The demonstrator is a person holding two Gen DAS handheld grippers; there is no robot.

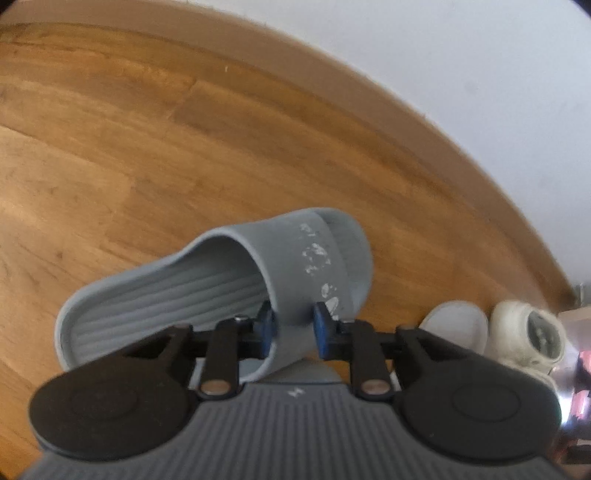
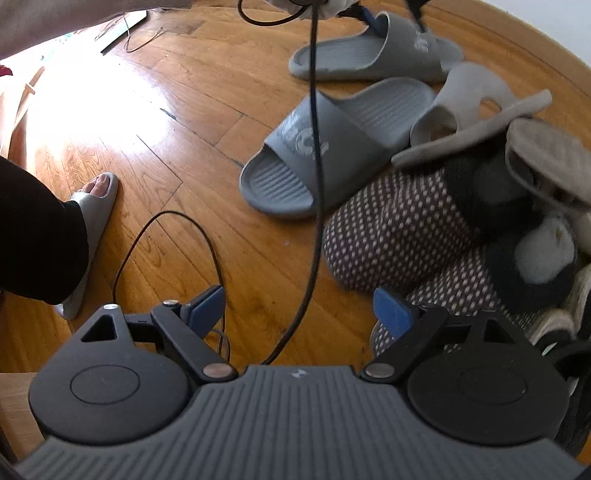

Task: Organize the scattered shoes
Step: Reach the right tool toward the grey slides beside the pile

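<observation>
A grey slide sandal (image 1: 221, 288) with a worn white print on its strap lies on the wood floor near the wall. My left gripper (image 1: 294, 325) is shut on the near edge of that strap, a blue pad on each side. In the right wrist view the same sandal (image 2: 369, 55) lies at the top, with a blue fingertip (image 2: 372, 21) under its strap. Its grey mate (image 2: 325, 147) lies below it, toe toward me. My right gripper (image 2: 299, 310) stands open above bare floor, nothing between its pads, just left of a dotted brown slipper (image 2: 399, 229).
Two white slippers (image 1: 458, 325) (image 1: 528, 332) sit by the wall at the right. A beige slipper (image 2: 469, 107) and furry black-and-white shoes (image 2: 532, 240) are piled at the right. A black cable (image 2: 314, 184) hangs down and loops on the floor. A person's foot in a pale slide (image 2: 96, 206) stands at the left.
</observation>
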